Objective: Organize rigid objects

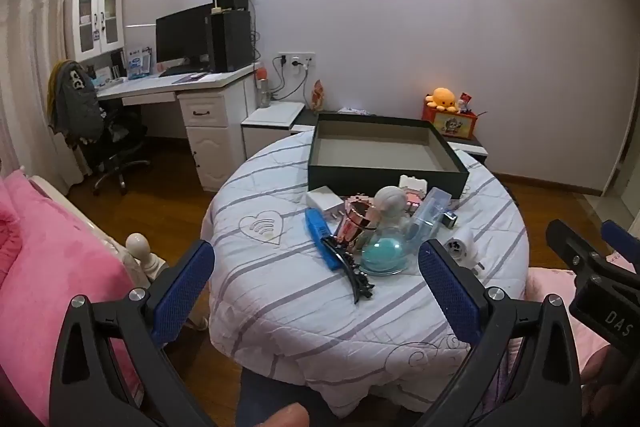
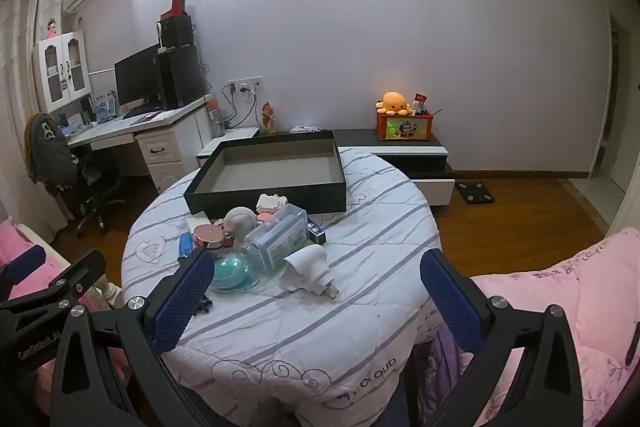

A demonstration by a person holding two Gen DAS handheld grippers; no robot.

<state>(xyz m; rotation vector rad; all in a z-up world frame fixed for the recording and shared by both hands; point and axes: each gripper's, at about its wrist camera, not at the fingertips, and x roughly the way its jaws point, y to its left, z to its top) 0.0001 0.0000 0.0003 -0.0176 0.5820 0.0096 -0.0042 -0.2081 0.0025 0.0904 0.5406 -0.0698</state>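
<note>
Left gripper (image 1: 316, 275) stands wide open and holds nothing, poised above the near edge of the round table (image 1: 280, 315). Right gripper (image 2: 316, 279) is likewise spread wide and empty. Small items lie heaped mid-table: blue comb (image 1: 318, 233), black hair clip (image 1: 352, 273), teal dome (image 1: 382, 255), clear plastic case (image 2: 278, 241), white plug adapter (image 2: 308, 265). The open dark box (image 1: 384, 177) sits just behind the heap, interior bare

Dim, purplish indoor light with overhead ceiling glare blown out, strong fisheye bending, dark vignetted corners, soft noisy detail.
</note>
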